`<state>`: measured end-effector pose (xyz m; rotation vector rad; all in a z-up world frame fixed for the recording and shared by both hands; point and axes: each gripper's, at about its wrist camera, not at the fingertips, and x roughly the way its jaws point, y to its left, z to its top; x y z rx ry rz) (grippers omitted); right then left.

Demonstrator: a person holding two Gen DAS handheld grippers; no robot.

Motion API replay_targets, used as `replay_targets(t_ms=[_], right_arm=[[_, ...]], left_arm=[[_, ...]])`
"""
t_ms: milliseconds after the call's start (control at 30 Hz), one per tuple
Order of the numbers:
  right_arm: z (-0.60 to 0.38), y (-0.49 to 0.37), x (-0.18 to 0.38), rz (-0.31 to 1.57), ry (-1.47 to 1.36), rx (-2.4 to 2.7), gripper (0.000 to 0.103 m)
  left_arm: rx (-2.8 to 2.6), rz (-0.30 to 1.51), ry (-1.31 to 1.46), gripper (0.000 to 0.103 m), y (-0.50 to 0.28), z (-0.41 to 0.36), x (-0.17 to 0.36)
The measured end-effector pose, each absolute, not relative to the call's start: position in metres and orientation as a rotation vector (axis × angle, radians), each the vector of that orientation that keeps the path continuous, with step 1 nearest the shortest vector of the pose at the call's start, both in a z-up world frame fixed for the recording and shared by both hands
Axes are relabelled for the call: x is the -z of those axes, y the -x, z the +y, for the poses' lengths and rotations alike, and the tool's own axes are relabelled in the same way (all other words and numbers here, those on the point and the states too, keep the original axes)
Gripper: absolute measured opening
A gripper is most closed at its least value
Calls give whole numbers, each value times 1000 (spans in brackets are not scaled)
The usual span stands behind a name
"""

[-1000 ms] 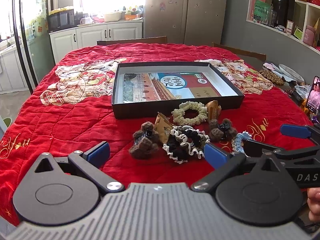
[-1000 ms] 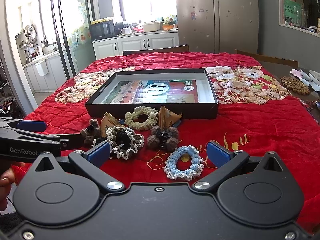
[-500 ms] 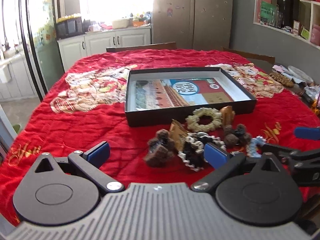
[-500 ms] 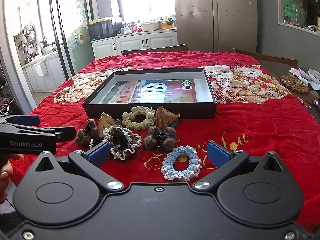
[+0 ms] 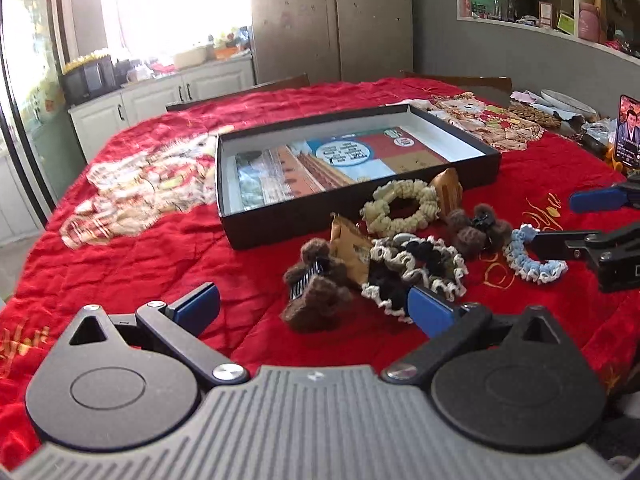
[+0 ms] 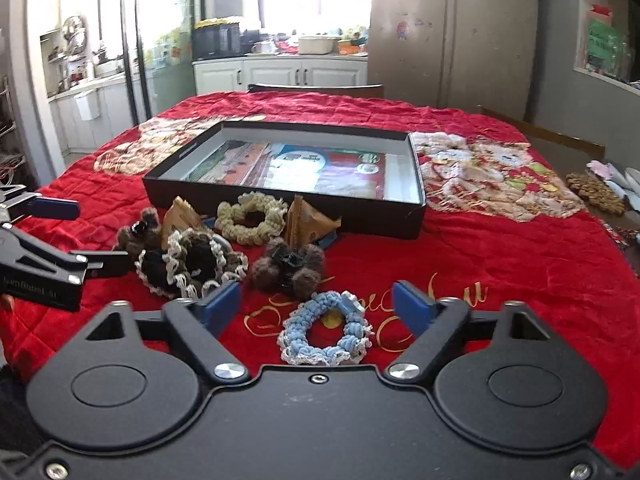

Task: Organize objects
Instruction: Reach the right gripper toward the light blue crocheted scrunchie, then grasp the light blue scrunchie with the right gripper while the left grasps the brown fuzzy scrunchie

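Note:
Hair items lie on the red cloth in front of a shallow black box. My left gripper is open just above a brown fuzzy claw clip, with a black-and-white scrunchie at its right finger. My right gripper is open and its jaws are closing. A blue scrunchie lies between them, untouched by the pads. A second brown clip, a cream scrunchie and tan packets sit nearer the box. Each gripper shows in the other's view: left gripper, right gripper.
The box holds only a printed sheet. A lit phone stands at the table's right edge, beside a woven mat and dishes. Chair backs line the far side. Bare red cloth lies to the right of the items.
Both grippers have sunk closer to the items and rolled a little. The right jaws have narrowed around the blue scrunchie. The left gripper now hangs over the brown clip.

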<state>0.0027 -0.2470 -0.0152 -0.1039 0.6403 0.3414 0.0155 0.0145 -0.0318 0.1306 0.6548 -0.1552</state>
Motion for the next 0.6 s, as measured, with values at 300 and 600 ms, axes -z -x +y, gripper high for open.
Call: replay_targets(t_ms=[300,600], right_arm=[[-248,-9,32,661,111,-402,47],[-247,-11,41,665,123,-384,47]], left_arm=[[187,643,-57,91,-24,33,43],[213,668,-74,80,-31,34,55]])
